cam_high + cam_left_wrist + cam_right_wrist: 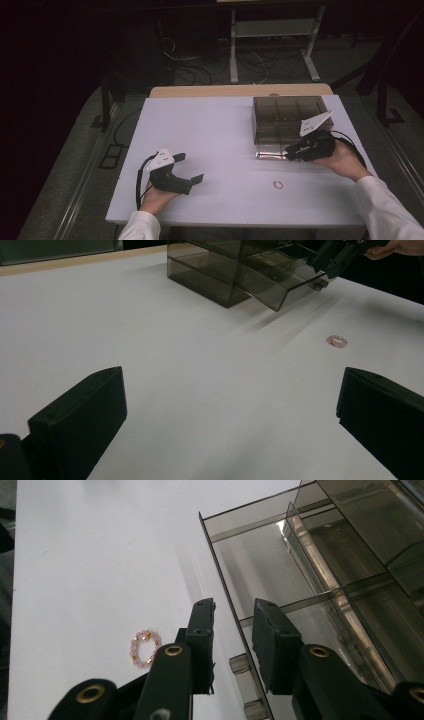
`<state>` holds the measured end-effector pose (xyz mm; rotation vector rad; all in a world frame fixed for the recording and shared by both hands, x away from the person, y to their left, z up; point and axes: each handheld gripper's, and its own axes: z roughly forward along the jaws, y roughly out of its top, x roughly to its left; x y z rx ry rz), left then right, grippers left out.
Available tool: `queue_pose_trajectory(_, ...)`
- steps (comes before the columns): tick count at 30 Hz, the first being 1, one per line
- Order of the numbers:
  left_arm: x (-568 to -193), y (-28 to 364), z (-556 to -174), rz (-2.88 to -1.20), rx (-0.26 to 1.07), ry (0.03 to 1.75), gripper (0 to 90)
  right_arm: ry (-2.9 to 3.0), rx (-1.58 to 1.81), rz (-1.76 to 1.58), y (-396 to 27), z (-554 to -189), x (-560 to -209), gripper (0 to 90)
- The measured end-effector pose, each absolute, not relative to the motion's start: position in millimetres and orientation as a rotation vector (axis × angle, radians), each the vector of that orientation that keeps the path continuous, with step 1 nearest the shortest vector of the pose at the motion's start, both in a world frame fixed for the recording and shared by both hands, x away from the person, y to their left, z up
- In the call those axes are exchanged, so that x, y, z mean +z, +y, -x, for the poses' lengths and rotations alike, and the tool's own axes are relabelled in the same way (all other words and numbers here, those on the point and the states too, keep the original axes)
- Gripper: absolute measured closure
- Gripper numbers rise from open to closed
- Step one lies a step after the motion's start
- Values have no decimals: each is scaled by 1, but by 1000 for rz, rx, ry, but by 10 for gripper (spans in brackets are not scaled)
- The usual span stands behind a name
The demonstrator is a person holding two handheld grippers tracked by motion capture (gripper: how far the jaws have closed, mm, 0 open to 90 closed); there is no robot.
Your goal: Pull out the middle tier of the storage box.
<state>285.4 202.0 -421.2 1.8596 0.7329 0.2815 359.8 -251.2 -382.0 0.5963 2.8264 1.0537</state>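
A smoked clear drawer box (287,117) stands at the table's back right, its bottom drawer (272,150) pulled out towards me. My right gripper (289,152) is at the drawer's front. In the right gripper view its jaws (234,611) straddle the drawer's front wall (220,565) with a gap on each side, and the small handle (240,666) sits low between them. A pink bead ring (278,184) lies on the table just in front of the drawer. At the front left, my left gripper (190,167) rests on the table, open wide and empty.
The white table (210,125) has bare room between the two grippers. The drawer (280,575) is split into compartments that look empty. Beyond the table's far edge, cables and a metal stand (272,45) are on the floor.
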Motion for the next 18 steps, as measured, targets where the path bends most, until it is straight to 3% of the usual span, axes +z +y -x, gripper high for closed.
queue_pose_trajectory(18,-421,202,-286,-1854,280,732,0,2780,1081,-713,-250,-342,-365,619)
